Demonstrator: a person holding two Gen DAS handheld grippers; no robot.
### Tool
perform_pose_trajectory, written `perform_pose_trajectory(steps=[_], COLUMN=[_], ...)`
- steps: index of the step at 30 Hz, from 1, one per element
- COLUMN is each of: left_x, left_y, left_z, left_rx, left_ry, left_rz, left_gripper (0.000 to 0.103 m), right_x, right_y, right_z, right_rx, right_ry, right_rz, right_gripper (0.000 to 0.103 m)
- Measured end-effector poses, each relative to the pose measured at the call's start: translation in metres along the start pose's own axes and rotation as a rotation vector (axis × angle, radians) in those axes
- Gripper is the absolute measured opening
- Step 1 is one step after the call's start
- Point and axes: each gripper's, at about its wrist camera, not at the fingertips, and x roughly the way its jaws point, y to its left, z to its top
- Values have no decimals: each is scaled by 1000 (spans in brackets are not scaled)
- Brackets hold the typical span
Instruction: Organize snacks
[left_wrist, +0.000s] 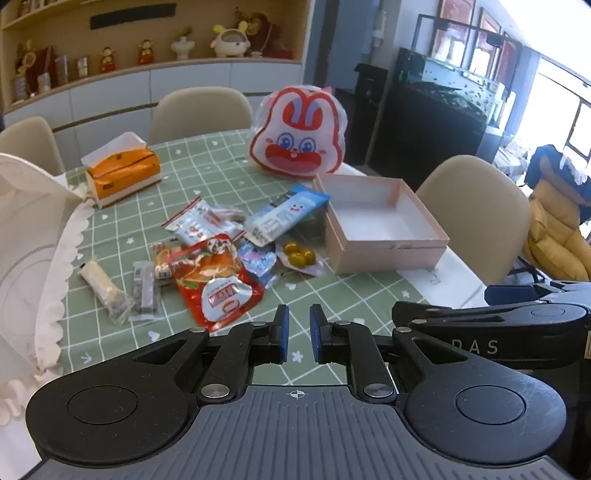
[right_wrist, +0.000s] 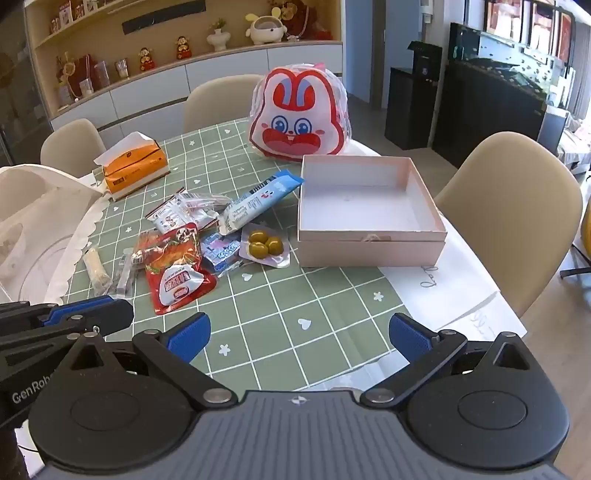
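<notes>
Several snack packets lie in a heap on the green checked tablecloth: a red pouch (left_wrist: 218, 280) (right_wrist: 175, 273), a blue-and-white bar (left_wrist: 286, 214) (right_wrist: 258, 201), a pack of green olives (left_wrist: 299, 254) (right_wrist: 264, 243), a small blue pack (left_wrist: 256, 258) (right_wrist: 219, 251) and clear packets (left_wrist: 199, 219) (right_wrist: 181, 208). An open, empty pink box (left_wrist: 384, 221) (right_wrist: 369, 210) stands right of the heap. My left gripper (left_wrist: 299, 332) hovers near the red pouch, jaws nearly together with a narrow gap, empty. My right gripper (right_wrist: 299, 332) is wide open and empty above the cloth in front of the box.
A rabbit-face bag (left_wrist: 299, 133) (right_wrist: 297, 114) stands behind the box. An orange tissue box (left_wrist: 123, 173) (right_wrist: 135, 168) sits at the back left. A white cloth-covered object (left_wrist: 33, 236) (right_wrist: 37, 221) lies at the left edge. Beige chairs (left_wrist: 476, 218) (right_wrist: 513, 218) surround the table.
</notes>
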Motion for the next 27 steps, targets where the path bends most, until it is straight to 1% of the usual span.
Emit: perform_pose_trajectory(steps=[4, 5, 7, 12, 14, 27], left_x=[0, 2, 0, 3, 5, 10], left_y=[-1, 5, 3, 4, 5, 7], left_z=[-2, -4, -1, -2, -1, -3], left_rx=[-13, -35, -42, -45, -49, -69], left_ry=[7, 15, 28, 54, 66, 96], left_rz=[1, -9, -3, -10, -10, -18], left_gripper=[16, 16, 16, 16, 16, 16], right_x=[-1, -1, 2, 6, 4, 6], right_y=[-5, -7, -3, 3, -1, -1], right_z=[5, 6, -1, -10, -5, -7], right_rx=[15, 18, 15, 14, 10, 15], right_ry=[5, 4, 6, 14, 27, 46], right_rz=[0, -2, -7, -20, -19, -34], right_gripper=[103, 103, 103, 103, 103, 103])
